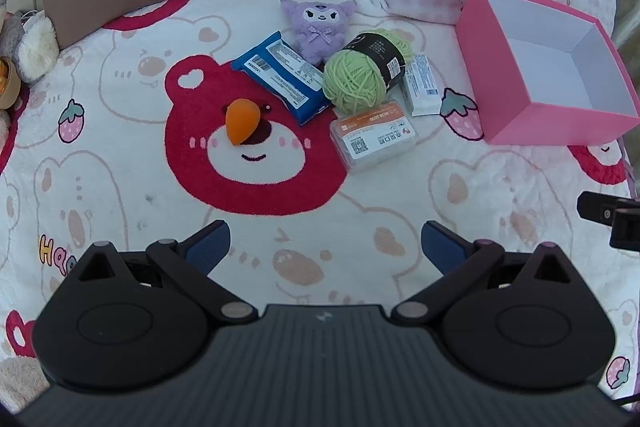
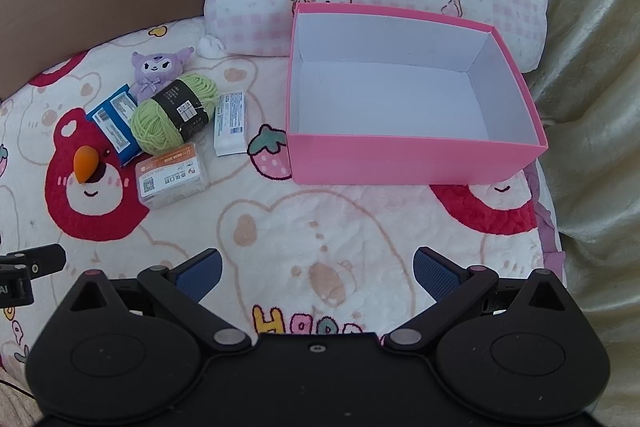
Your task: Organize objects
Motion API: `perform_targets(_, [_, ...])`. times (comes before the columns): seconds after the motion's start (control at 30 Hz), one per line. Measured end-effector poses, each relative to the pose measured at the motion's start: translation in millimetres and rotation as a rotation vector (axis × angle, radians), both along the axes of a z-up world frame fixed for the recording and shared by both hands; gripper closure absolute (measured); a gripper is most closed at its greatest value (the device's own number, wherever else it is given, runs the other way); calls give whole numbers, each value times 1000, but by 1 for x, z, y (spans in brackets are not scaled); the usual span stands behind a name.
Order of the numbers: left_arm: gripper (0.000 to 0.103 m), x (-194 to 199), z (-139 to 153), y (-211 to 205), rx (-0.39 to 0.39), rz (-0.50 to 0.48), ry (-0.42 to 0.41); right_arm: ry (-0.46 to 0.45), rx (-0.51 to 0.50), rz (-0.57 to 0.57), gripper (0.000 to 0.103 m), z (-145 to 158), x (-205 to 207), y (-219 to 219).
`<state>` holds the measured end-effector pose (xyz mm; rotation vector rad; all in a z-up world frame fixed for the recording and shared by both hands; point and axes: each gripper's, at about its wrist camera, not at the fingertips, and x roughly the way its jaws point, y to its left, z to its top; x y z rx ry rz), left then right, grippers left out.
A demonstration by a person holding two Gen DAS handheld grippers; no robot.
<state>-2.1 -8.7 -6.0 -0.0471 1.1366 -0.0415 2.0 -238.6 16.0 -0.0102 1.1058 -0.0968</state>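
While my left gripper (image 1: 326,247) and right gripper (image 2: 318,273) both hang over the bear-print blanket (image 2: 280,227) with jaws spread wide and nothing between them, the pink box (image 2: 408,157) sits ahead of the right one, its white inside bare. Left of the box I see the pile: white packet (image 2: 231,123), green yarn ball (image 2: 172,119), clear case (image 2: 172,175), blue pack (image 2: 116,125), purple plush (image 2: 158,69), with the orange sponge (image 2: 85,163) just apart.

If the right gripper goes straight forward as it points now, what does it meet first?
Probably the near pink wall of the pink box. The open right gripper has only bare blanket ahead before it, though depth is uncertain.
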Motion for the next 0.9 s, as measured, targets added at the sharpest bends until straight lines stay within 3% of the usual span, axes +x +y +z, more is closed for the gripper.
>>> perform_targets(0.57, [0, -2, 0, -2, -13, 0, -3, 5, 0, -3, 0, -1, 0, 0])
perform_targets(0.73, [0, -2, 7, 3, -56, -4, 0, 8, -91, 43, 0, -1, 2, 14])
perform_targets(0.9, [0, 1, 20, 7, 6, -9, -29, -22, -123, 118, 0, 9, 3, 30])
